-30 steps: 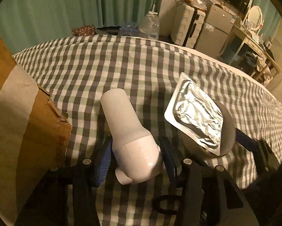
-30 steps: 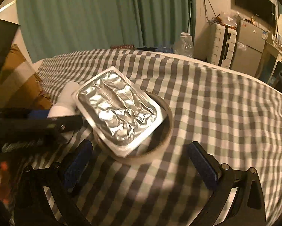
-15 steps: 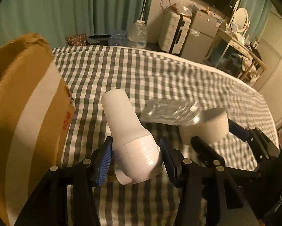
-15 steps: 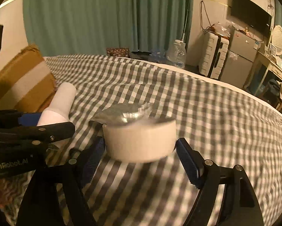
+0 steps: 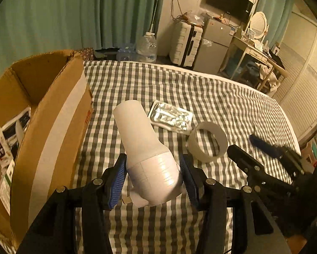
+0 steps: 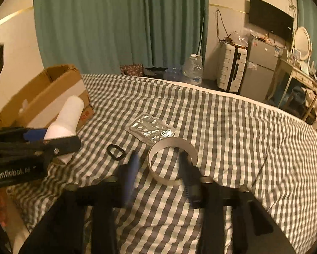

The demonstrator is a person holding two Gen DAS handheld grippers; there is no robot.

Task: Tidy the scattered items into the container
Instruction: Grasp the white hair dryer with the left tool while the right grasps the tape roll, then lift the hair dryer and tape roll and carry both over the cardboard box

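My left gripper (image 5: 153, 176) is shut on a white bottle (image 5: 146, 156) and holds it above the checked bed, just right of the open cardboard box (image 5: 50, 105). The bottle (image 6: 66, 117) and box (image 6: 52, 91) also show at the left of the right wrist view. A roll of tape (image 6: 172, 162) lies on the bed with a silver foil pack (image 6: 151, 129) just beyond it. My right gripper (image 6: 158, 173) hovers over the roll's near edge, motion-blurred; its fingers seem to straddle the roll's near wall and do not visibly hold it. The tape (image 5: 208, 141) and foil pack (image 5: 171, 119) also show in the left wrist view.
A small black ring (image 6: 115, 152) lies on the bed left of the tape. The box holds several packets (image 5: 3, 139). Beyond the bed stand a water jug (image 6: 193, 68), a white suitcase (image 6: 231, 69) and a small fridge (image 6: 257, 65).
Both grippers rose. The left lifted the bottle beside the box. The foil pack slid off the tape roll onto the bed, and the roll left the right gripper's jaws and lies flat.
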